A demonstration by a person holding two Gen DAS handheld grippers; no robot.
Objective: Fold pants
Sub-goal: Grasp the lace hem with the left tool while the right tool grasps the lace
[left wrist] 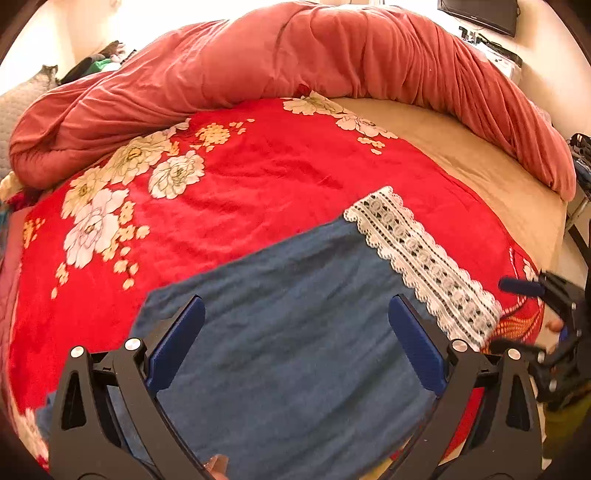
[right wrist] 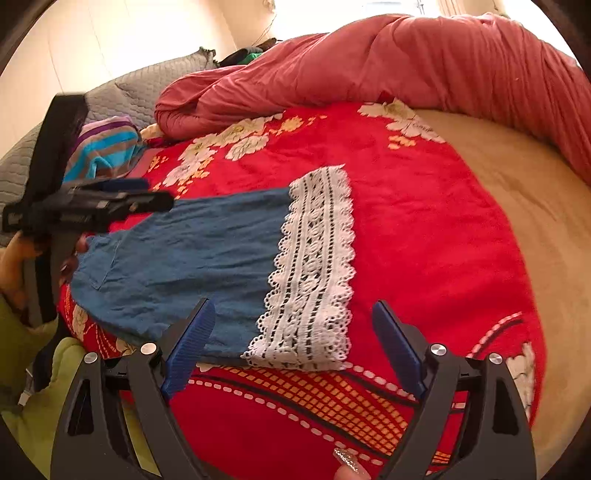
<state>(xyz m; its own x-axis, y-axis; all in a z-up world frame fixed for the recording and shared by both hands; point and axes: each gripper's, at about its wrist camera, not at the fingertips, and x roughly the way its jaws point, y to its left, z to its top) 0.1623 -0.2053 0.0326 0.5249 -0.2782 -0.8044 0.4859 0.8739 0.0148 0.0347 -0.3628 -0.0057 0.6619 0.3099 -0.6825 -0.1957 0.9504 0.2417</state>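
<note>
A bed fills the scene, spread with a red floral blanket [left wrist: 258,184] over a tan sheet [left wrist: 480,166]. A pink duvet [left wrist: 295,55] lies bunched along the far edge. At far left sit a grey quilted pillow [right wrist: 147,92] and a striped cloth [right wrist: 107,147]. Cream walls [right wrist: 110,37] stand behind, washed in strong daylight. A dark screen [left wrist: 480,14] hangs on the wall at far right above a cluttered shelf [left wrist: 495,51]
</note>
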